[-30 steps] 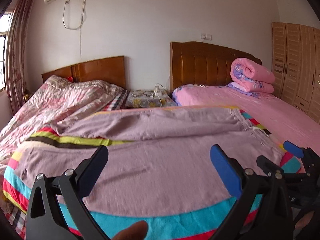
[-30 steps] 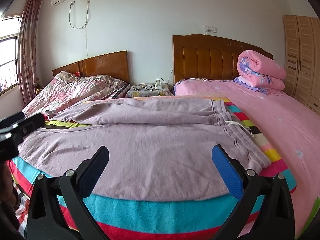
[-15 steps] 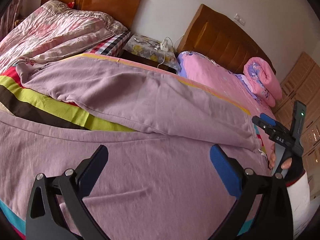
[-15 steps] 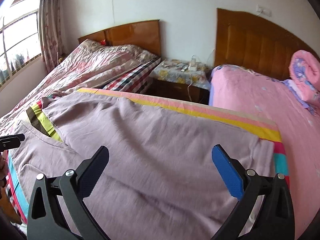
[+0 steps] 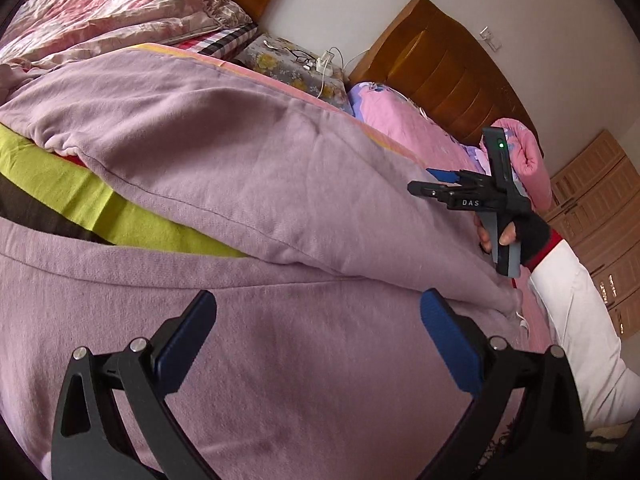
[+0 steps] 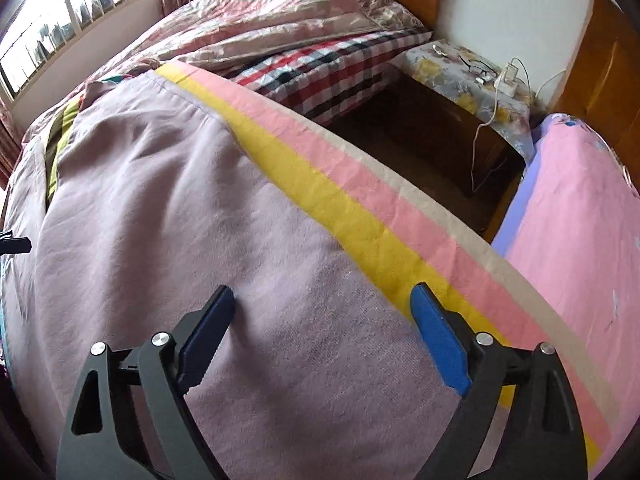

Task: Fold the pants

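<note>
Mauve pants (image 5: 248, 184) lie spread flat on a striped blanket (image 5: 80, 196), both legs apart with the blanket showing between them. My left gripper (image 5: 318, 320) is open and empty, hovering low over the near leg close to the crotch. My right gripper (image 6: 322, 312) is open and empty, low over the far leg (image 6: 200, 220) near its outer edge, by the yellow stripe (image 6: 320, 192). The right gripper also shows in the left wrist view (image 5: 436, 182), held above the pants' waist end.
A nightstand (image 6: 460, 76) with glasses and a charger stands between two beds. A pink bed (image 6: 580, 220) lies to the right, a quilted bed (image 6: 280, 12) at the back left. A rolled pink quilt (image 5: 528, 164) and a wardrobe (image 5: 600, 200) are at far right.
Both grippers have moved forward and down, closer over the pants. The right gripper has swung toward the far leg's outer edge. Both stay open.
</note>
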A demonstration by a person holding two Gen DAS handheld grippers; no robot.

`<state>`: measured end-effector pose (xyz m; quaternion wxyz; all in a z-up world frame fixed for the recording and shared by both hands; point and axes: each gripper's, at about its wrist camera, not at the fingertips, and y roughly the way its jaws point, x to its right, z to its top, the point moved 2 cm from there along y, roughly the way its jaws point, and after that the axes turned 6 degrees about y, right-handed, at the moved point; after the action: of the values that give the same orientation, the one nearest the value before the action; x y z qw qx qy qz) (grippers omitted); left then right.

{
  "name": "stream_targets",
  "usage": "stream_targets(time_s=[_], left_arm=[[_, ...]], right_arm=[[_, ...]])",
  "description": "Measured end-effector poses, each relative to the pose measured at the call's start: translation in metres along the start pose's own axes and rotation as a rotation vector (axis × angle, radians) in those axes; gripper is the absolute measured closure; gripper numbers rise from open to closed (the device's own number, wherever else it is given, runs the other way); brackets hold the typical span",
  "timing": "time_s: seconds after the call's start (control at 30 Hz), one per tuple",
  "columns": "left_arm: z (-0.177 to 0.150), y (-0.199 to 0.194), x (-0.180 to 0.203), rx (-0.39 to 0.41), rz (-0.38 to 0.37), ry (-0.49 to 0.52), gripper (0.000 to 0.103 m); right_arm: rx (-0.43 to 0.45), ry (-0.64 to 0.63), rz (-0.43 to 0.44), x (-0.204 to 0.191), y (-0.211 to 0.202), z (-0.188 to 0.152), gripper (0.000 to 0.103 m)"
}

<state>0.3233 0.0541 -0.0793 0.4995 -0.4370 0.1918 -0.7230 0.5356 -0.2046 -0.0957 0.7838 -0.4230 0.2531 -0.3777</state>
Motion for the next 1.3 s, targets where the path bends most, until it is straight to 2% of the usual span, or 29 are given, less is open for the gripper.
stream_targets(time_s=[0.07, 0.1, 0.13, 0.23, 0.37, 0.5, 0.6, 0.67, 0.7, 0.73, 0.77, 0.8, 0.83, 0.93, 1.0, 1.07, 1.13, 1.2, 1.3], left_arm=[[0.002, -0.002, -0.002, 0.004, 0.007, -0.006, 0.001], [0.001, -0.002, -0.004, 0.008, 0.014, -0.013, 0.001], [0.0, -0.004, -0.005, 0.008, 0.022, -0.026, 0.001], [0.002, -0.009, -0.006, 0.01, 0.026, -0.052, 0.001], [0.004, -0.035, -0.007, 0.061, 0.045, -0.055, 0.001], [0.002, -0.06, -0.01, 0.11, 0.042, -0.089, 0.001], [-0.01, -0.071, -0.011, 0.113, 0.034, -0.099, 0.001], [-0.021, -0.074, -0.01, 0.096, 0.035, -0.092, 0.001], [-0.026, -0.073, -0.01, 0.081, 0.037, -0.088, 0.001], [-0.032, -0.072, -0.011, 0.061, 0.04, -0.085, 0.001], [-0.036, -0.071, -0.011, 0.042, 0.042, -0.083, 0.001], [-0.039, -0.068, -0.011, 0.025, 0.043, -0.079, 0.001], [-0.041, -0.067, -0.011, 0.009, 0.045, -0.074, 0.001], [-0.047, -0.065, -0.009, -0.009, 0.051, -0.055, 0.001], [-0.05, -0.064, -0.006, -0.009, 0.05, -0.042, 0.001], [-0.052, -0.063, -0.001, -0.013, 0.049, -0.03, 0.001], [-0.054, -0.063, 0.002, -0.014, 0.045, -0.016, 0.001], [-0.058, -0.063, 0.004, -0.014, 0.051, -0.009, 0.001], [-0.057, -0.059, 0.002, -0.022, 0.06, -0.01, 0.001]], right_arm=[[0.016, 0.008, 0.003, 0.001, -0.003, -0.003, 0.035], [0.031, 0.017, -0.004, -0.001, -0.008, -0.004, 0.063], [0.047, 0.021, -0.016, -0.003, -0.015, -0.007, 0.077], [0.109, -0.021, -0.116, -0.028, -0.041, -0.02, 0.09], [0.246, -0.052, -0.201, -0.082, -0.106, -0.055, 0.09], [0.365, -0.061, -0.25, -0.158, -0.161, -0.122, 0.09], [0.389, -0.002, -0.253, -0.204, -0.176, -0.18, 0.09], [0.369, 0.113, -0.216, -0.219, -0.17, -0.221, 0.088], [0.346, 0.149, -0.219, -0.224, -0.164, -0.238, 0.085], [0.333, 0.195, -0.224, -0.229, -0.158, -0.254, 0.076], [0.323, 0.263, -0.211, -0.229, -0.157, -0.269, 0.067], [0.328, 0.329, -0.194, -0.227, -0.159, -0.28, 0.047], [0.347, 0.378, -0.183, -0.226, -0.164, -0.287, 0.035], [0.455, 0.547, -0.166, -0.216, -0.195, -0.312, 0.034], [0.484, 0.689, -0.182, -0.194, -0.208, -0.328, 0.034], [0.506, 0.874, -0.184, -0.161, -0.217, -0.349, 0.039], [0.502, 1.029, -0.185, -0.129, -0.221, -0.367, 0.041], [0.502, 1.117, -0.164, -0.106, -0.219, -0.376, 0.042], [0.538, 1.158, -0.137, -0.083, -0.216, -0.378, 0.045]])
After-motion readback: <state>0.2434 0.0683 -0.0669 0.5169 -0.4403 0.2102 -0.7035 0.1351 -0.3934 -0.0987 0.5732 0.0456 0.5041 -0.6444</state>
